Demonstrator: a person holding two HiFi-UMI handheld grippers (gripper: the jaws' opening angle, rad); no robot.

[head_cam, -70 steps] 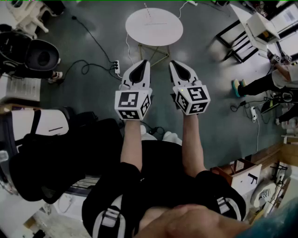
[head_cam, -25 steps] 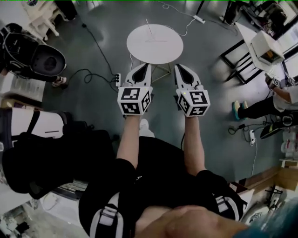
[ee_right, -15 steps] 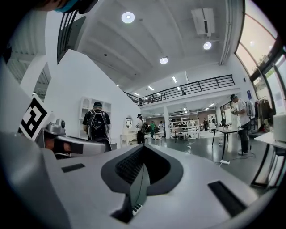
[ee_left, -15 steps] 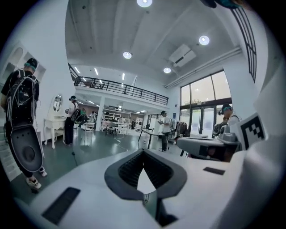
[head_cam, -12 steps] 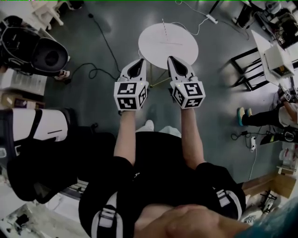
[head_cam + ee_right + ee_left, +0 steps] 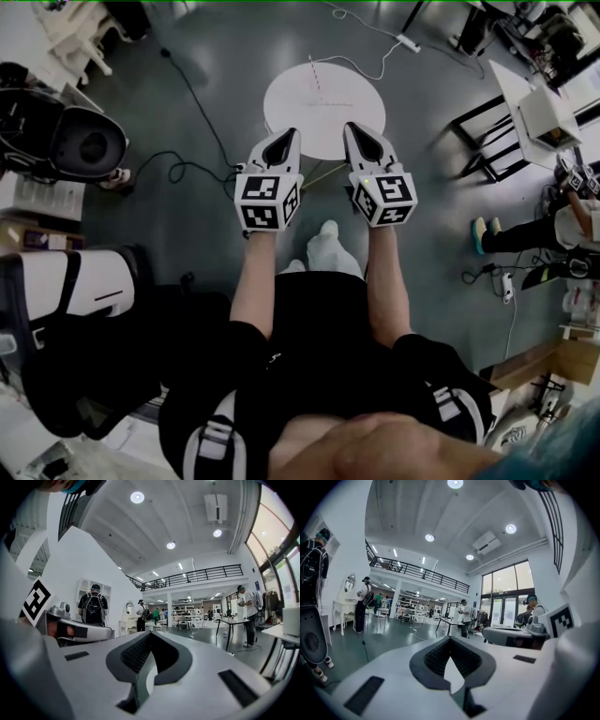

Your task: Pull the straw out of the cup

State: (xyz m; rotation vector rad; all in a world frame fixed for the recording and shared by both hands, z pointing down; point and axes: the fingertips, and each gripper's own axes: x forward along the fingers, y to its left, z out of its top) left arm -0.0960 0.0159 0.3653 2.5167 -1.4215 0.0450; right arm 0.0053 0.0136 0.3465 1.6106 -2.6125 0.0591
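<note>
**White table, thin straw, both grippers short of it**

White and round, the table [image 6: 361, 108] stands on the grey floor straight ahead of the person. On its far left part a thin straw [image 6: 314, 74] shows as a pale line. Its long axis runs away from the person in the head view, with the far end tipped slightly to the left. It is too fine to tell how steeply it stands. The cup cannot be made out around its near end.

The left gripper [image 6: 292, 132] and right gripper [image 6: 350, 127] are held side by side on outstretched arms. Their tips lie over the table's near rim in the head view, well apart from the straw. Both point forward toward the table.

In the left gripper view the left gripper's [image 6: 450, 638] jaws meet at the far tip, and only a leaf-shaped hollow lined with dark ribbed pads lies between them. Nothing is held there. The right gripper [image 6: 151, 633] looks the same in its own view, with the jaws closed tip to tip on nothing.

Each gripper's cube carries black-and-white square markers, which are patterns rather than words.

A black cable [image 6: 192, 98] snakes over the floor to the left of the table.
</note>
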